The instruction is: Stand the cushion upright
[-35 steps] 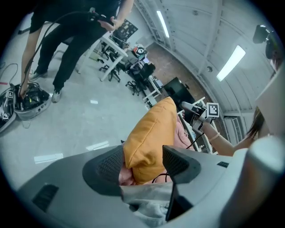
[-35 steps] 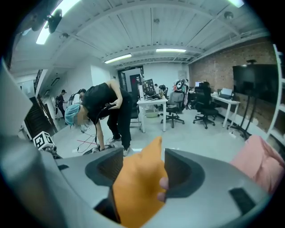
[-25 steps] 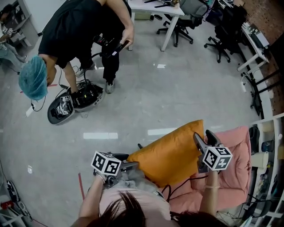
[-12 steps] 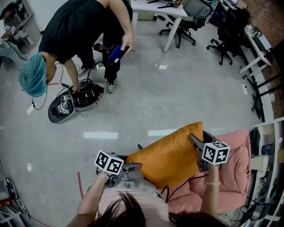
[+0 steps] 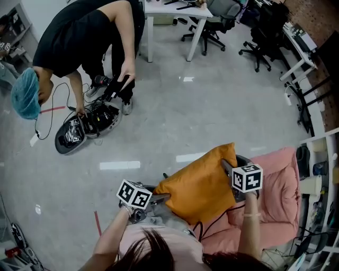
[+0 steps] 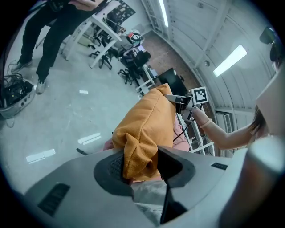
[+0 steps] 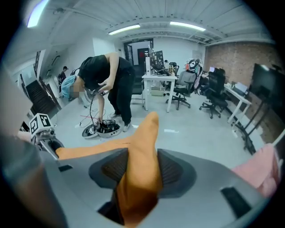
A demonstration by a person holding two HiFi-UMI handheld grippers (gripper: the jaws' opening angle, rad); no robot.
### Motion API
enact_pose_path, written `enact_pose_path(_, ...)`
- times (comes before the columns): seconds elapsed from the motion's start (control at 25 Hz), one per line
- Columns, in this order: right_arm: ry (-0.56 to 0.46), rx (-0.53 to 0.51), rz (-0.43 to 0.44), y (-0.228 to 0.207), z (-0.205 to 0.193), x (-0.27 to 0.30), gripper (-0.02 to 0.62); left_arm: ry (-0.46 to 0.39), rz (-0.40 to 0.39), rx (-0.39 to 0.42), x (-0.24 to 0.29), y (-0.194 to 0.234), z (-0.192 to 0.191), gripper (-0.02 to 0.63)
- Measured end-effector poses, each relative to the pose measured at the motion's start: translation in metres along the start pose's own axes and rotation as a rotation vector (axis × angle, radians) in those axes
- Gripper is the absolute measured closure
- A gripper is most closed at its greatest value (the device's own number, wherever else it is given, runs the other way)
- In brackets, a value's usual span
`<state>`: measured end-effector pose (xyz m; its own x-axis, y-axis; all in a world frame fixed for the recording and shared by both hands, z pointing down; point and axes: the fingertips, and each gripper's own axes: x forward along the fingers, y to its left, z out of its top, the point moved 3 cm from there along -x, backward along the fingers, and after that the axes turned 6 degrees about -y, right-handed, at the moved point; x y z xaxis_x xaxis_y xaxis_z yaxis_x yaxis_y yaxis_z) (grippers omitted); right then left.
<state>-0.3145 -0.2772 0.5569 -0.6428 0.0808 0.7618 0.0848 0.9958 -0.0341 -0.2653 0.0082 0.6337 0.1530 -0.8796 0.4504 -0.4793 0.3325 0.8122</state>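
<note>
An orange cushion (image 5: 200, 186) leans tilted on a pink padded seat (image 5: 280, 182). My left gripper (image 5: 162, 199) is at the cushion's lower left corner; its jaws have just been closing, and the bunched corner (image 6: 139, 151) is pinched between the pads. My right gripper (image 5: 229, 169) is on the cushion's upper right edge; its jaws have also just been closing, and the orange edge (image 7: 141, 151) is squeezed between both pads. The left gripper view shows the cushion (image 6: 149, 118) rising toward the right gripper (image 6: 183, 103). The left gripper (image 7: 46, 140) shows at the left of the right gripper view.
A person in black (image 5: 79, 37) bends over an open case with cables (image 5: 85, 124) on the grey floor at the left. A white desk (image 5: 175, 10) and office chairs (image 5: 257, 45) stand at the back. Shelving (image 5: 320, 174) runs along the right.
The right gripper sank onto the cushion's upper edge and the left gripper slid right onto its corner. Both sets of jaws narrowed on the fabric. The person in black shifted left.
</note>
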Motion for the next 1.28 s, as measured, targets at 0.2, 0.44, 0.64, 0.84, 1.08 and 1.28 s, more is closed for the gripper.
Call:
enact_pose_path(0.2, 0.003, -0.065, -0.065, 0.000, -0.006, -0.002, 0.426, 0.015, -0.021, 0.030, 0.006, -0.004, 0.004, 0.487)
enact_pose_path(0.44, -0.011, -0.096, -0.133, -0.002, -0.012, -0.013, 0.465, 0.051, -0.058, 0.078, 0.011, -0.011, 0.008, 0.509)
enact_pose_path(0.64, -0.022, -0.107, -0.199, -0.001, -0.019, -0.027, 0.483, 0.079, -0.092, 0.119, 0.013, -0.019, 0.008, 0.522)
enact_pose_path(0.84, -0.030, -0.107, -0.259, -0.002, -0.026, -0.043, 0.497, 0.104, -0.141, 0.160, 0.014, -0.030, 0.006, 0.522)
enact_pose_path(1.08, -0.040, -0.043, -0.327, -0.006, -0.037, -0.069, 0.501, 0.131, -0.175, 0.192, 0.018, -0.038, 0.005, 0.525)
enact_pose_path(1.28, -0.040, 0.010, -0.383, -0.013, -0.047, -0.097, 0.502, 0.157, -0.198, 0.206, 0.026, -0.051, 0.007, 0.528)
